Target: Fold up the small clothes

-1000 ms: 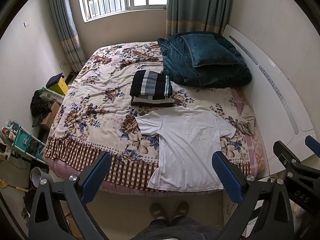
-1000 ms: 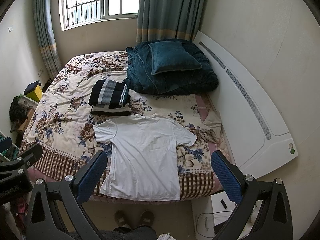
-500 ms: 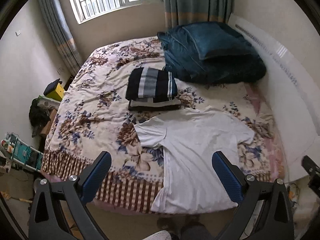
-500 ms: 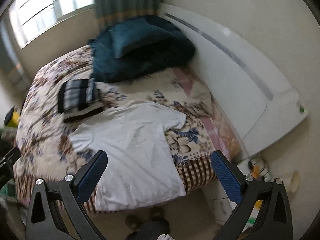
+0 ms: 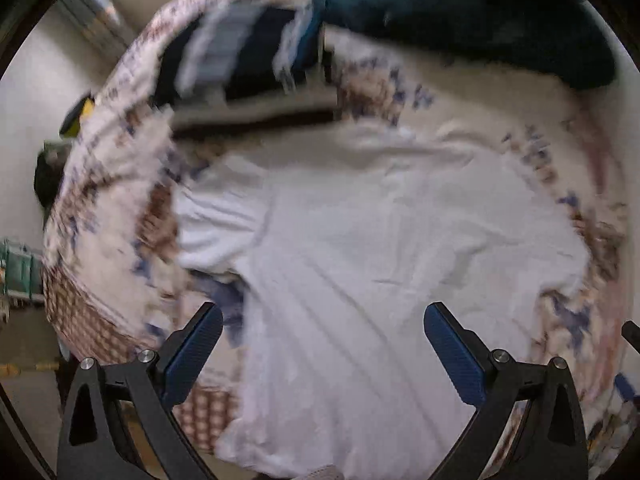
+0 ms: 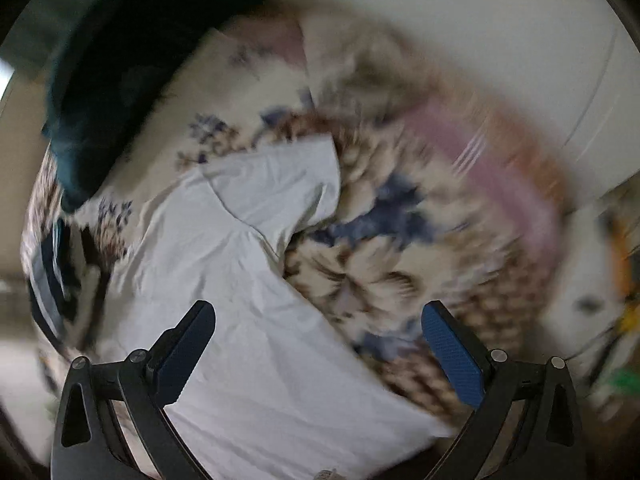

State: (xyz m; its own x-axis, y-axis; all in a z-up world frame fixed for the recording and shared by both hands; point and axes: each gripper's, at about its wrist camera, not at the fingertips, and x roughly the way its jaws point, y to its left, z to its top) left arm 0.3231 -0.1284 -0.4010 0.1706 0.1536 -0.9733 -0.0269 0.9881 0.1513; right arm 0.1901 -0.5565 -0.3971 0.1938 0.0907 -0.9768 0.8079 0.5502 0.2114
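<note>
A white T-shirt (image 5: 360,264) lies spread flat on the floral bedspread (image 5: 120,184), its hem toward me. My left gripper (image 5: 324,344) is open and empty, low over the shirt's lower left part. My right gripper (image 6: 318,344) is open and empty over the shirt's right side (image 6: 240,280), near its right sleeve (image 6: 280,192). Both views are motion-blurred.
A stack of folded clothes with a dark striped top (image 5: 240,52) lies behind the shirt. A teal quilt and pillow (image 5: 460,12) lie at the bed's head, also in the right wrist view (image 6: 120,72). A white headboard (image 6: 500,40) runs along the right.
Both grippers have dropped from standing height toward the bed and now hover close over the white T-shirt. Both stay open. The shirt has not moved.
</note>
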